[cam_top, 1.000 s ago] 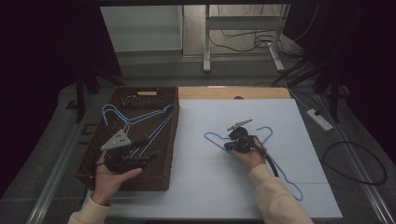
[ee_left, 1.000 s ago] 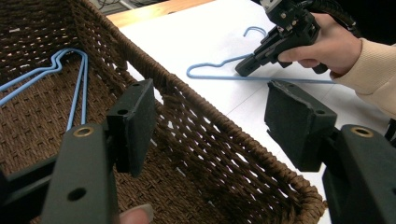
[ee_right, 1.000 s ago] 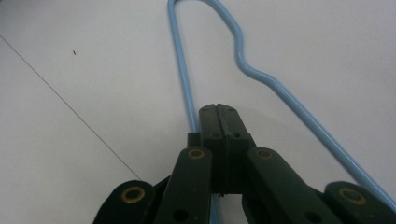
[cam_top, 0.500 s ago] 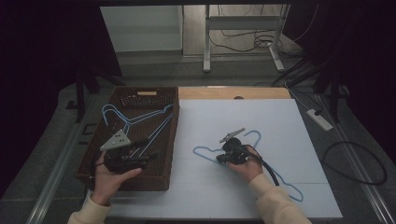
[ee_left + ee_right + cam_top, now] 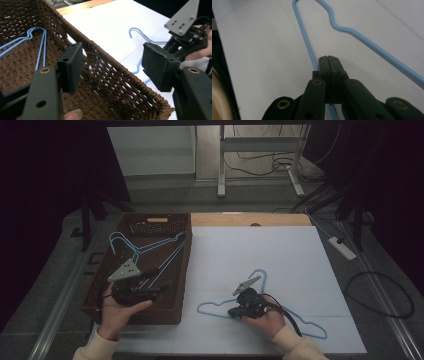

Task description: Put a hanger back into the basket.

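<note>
A blue wire hanger (image 5: 212,306) lies flat on the white table top (image 5: 280,250). My right gripper (image 5: 233,312) is shut on the hanger's lower bar at the near middle of the table. In the right gripper view the closed jaws (image 5: 329,58) pinch the blue wire (image 5: 304,32). My left gripper (image 5: 159,285) is held over the near end of a brown woven basket (image 5: 150,222) and stands open with nothing between its pads (image 5: 72,65). Two more blue hangers (image 5: 145,247) lie inside the basket, and they show at the far left of the left gripper view (image 5: 42,45).
The basket's rim (image 5: 130,75) runs between my left gripper and the table hanger (image 5: 140,33). A bare wooden strip (image 5: 250,219) borders the table's far edge. Cables and a power strip (image 5: 342,247) lie on the floor to the right.
My right gripper has dragged the blue hanger across the table toward the near left, closer to the basket. The left gripper has stayed where it was, still open.
</note>
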`<state>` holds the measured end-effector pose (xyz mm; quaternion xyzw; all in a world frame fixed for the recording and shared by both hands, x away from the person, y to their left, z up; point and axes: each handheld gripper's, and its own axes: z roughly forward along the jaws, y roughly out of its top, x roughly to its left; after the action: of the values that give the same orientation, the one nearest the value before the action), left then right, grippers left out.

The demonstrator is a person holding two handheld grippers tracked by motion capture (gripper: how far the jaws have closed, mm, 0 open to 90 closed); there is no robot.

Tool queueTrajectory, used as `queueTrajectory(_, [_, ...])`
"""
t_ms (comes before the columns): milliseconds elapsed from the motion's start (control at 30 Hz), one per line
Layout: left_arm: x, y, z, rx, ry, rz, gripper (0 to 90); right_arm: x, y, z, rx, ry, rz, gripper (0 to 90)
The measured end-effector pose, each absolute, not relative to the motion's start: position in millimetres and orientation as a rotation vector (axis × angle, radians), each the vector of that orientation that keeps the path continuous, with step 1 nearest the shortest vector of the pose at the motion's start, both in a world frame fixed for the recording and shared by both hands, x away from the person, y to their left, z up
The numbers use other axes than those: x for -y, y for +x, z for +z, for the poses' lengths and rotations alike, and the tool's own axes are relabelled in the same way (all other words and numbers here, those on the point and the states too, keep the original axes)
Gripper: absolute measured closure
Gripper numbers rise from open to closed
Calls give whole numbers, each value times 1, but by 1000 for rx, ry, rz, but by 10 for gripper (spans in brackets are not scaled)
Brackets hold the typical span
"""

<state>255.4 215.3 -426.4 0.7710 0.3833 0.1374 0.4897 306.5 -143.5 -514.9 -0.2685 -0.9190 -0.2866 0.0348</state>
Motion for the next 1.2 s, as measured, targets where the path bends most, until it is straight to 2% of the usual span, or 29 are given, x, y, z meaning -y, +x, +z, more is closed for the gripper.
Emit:
queueTrajectory(200, [-215, 255, -426, -929, 1874, 334, 352, 154, 305, -510, 2824, -816, -934, 900])
queueTrajectory(400, [-215, 256, -427, -931, 1873, 333, 352, 194, 316, -486, 2810, -973, -1093, 898])
queueTrajectory(467, [-215, 256, -427, -930, 1875, 331, 351, 224, 322, -476, 2829, -1106, -1129, 795])
queueTrajectory(567, [-214, 255, -427, -928, 1875, 329, 351, 248, 324, -473, 2846, -1202, -1126, 716])
queueTrajectory(600, [-214, 256, -427, -928, 1875, 329, 351, 248, 324, -473, 2846, -1202, -1126, 716])
queueTrajectory(633, [-214, 256, -427, -928, 1875, 328, 351, 262, 326, -474, 2838, -1259, -1105, 599])
queueTrajectory(733, [-213, 256, -427, -928, 1879, 324, 351, 274, 328, -480, 2847, -1300, -1043, 514])
queueTrajectory(767, [-213, 256, -427, -928, 1879, 324, 351, 274, 328, -480, 2847, -1300, -1043, 514])
queueTrajectory(800, [-212, 256, -427, -927, 1880, 319, 351, 275, 330, -484, 2871, -1297, -992, 467])
queueTrajectory(1133, [-212, 256, -428, -927, 1882, 314, 350, 254, 340, -488, 2952, -1184, -862, 461])
queueTrajectory(1200, [-212, 256, -428, -926, 1882, 314, 351, 247, 343, -490, 2976, -1144, -808, 483])
